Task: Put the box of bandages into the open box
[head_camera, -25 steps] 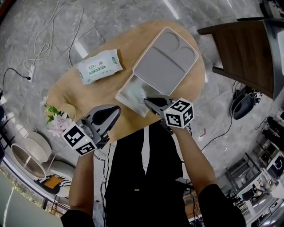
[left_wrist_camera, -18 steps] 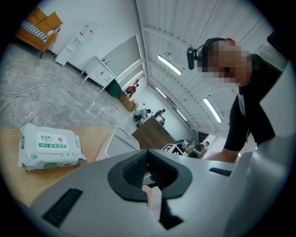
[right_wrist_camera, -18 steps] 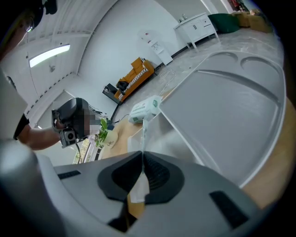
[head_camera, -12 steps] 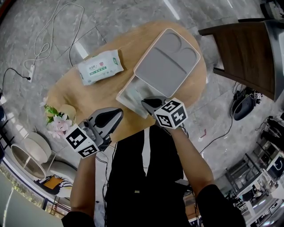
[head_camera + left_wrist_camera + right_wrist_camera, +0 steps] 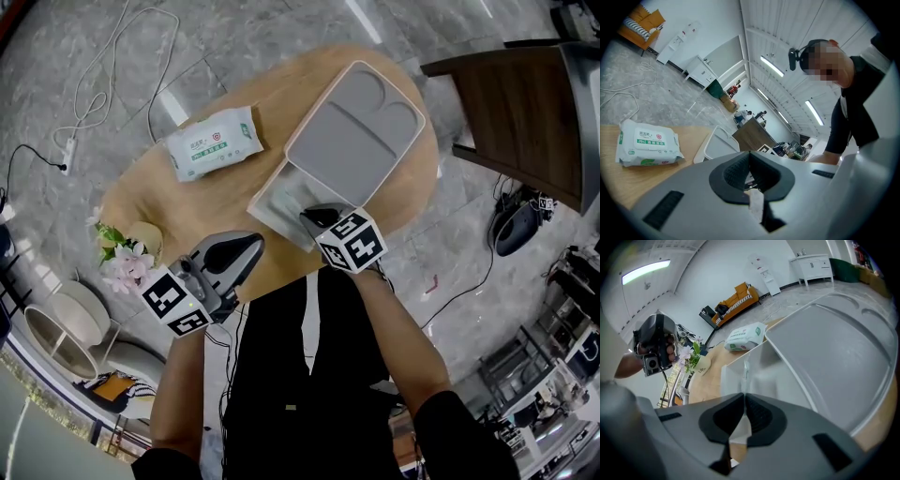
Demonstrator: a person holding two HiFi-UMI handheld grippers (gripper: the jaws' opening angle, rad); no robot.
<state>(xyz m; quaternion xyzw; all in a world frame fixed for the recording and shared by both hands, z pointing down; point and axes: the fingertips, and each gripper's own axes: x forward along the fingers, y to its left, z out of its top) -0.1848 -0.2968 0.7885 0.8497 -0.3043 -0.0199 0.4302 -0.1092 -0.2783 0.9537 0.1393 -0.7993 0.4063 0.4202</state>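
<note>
Oval wooden table [image 5: 187,202]; wipes pack [image 5: 213,141], open white box [image 5: 272,217], flower pot [image 5: 141,242] at its edge

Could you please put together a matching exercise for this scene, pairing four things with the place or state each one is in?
Things:
1. pack of wipes
2. flowers
3. box lid
4. right gripper

Places or states:
A. jaws together, tip over the open box
B. in a small pot at the table's left end in the head view
C. swung open, grey inside facing up
D. lying flat on the table, left of the box

Pairs: 1-D, 2-B, 3-C, 4-A
</note>
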